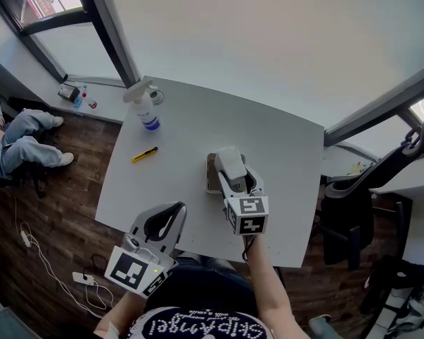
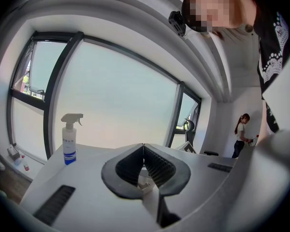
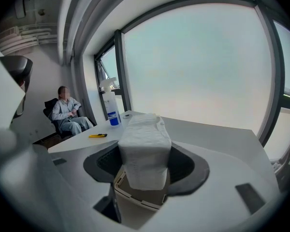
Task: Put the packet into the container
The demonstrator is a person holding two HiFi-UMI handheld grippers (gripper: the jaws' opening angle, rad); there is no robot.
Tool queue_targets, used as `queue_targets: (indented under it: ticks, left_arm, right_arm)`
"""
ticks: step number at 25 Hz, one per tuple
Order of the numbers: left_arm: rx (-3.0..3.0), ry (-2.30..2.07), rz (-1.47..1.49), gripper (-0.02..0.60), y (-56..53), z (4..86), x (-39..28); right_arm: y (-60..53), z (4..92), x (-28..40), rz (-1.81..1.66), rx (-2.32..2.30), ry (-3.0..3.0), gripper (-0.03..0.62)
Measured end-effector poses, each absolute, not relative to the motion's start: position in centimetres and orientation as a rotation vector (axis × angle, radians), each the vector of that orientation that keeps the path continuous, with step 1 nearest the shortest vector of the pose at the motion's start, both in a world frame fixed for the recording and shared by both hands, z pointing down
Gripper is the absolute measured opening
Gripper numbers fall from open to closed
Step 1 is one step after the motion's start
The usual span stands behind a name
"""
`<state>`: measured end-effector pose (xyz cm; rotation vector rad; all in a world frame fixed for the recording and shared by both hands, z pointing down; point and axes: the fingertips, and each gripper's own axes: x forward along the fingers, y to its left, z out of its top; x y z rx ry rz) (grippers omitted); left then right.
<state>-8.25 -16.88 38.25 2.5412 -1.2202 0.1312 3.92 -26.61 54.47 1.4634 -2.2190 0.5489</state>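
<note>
The right gripper (image 3: 145,166) squeezes the white packet (image 3: 144,146) over the container (image 3: 134,196). Dropped crooked, it could catch the rim. The left gripper (image 2: 143,147) is closed, empty.

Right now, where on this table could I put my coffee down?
The table's right side, from the container to the far corner, is bare. So is the strip between the yellow utility knife and the left claw. Crowded: the corner by the spray bottle, and around the container.
</note>
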Motion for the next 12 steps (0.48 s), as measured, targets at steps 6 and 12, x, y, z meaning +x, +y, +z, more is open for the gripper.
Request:
queue_targets:
  ticks: [6, 12]
  left_arm:
    - [2.540, -1.218, 0.124, 0.008, -17.1, 38.1, -7.9]
    - [2.531, -1.226, 0.127, 0.008, -17.2, 38.3, -7.9]
  right_arm:
    - [-26.4, 54.9, 3.4, 0.586, 1.442, -2.218, 0.270]
    - [-26.3, 56.0, 3.0, 0.555, 1.403, -2.198, 0.270]
